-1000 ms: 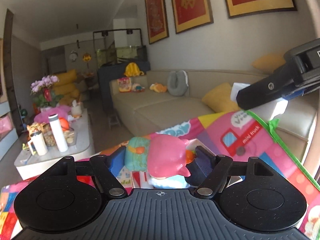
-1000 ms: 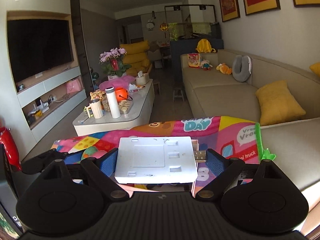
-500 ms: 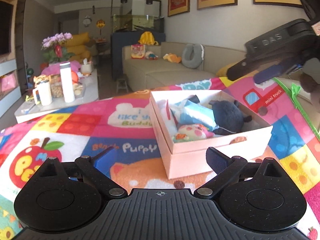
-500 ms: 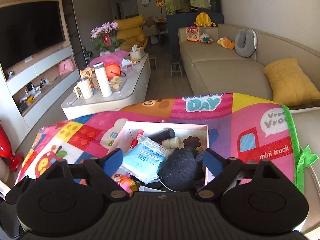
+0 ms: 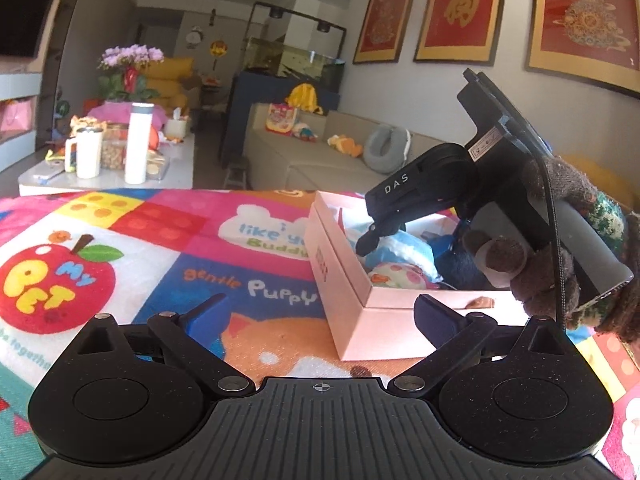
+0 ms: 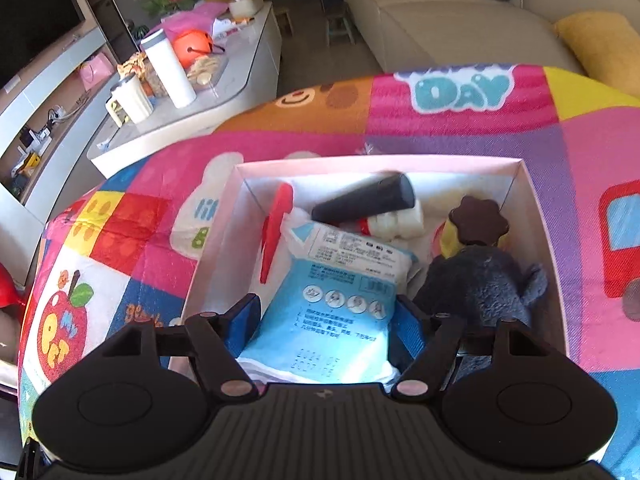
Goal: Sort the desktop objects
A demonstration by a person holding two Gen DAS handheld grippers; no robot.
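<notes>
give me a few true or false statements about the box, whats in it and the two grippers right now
1. The pink box has no lid on. True.
2. The right gripper is over bare mat. False: it is inside the box, its jaws either side of the blue packet.
3. The left gripper holds a toy. False: nothing is between its wide jaws.
4. A dark cylinder lies in the box. True.
5. The dark plush toy lies on the mat outside the box. False: it is inside.
</notes>
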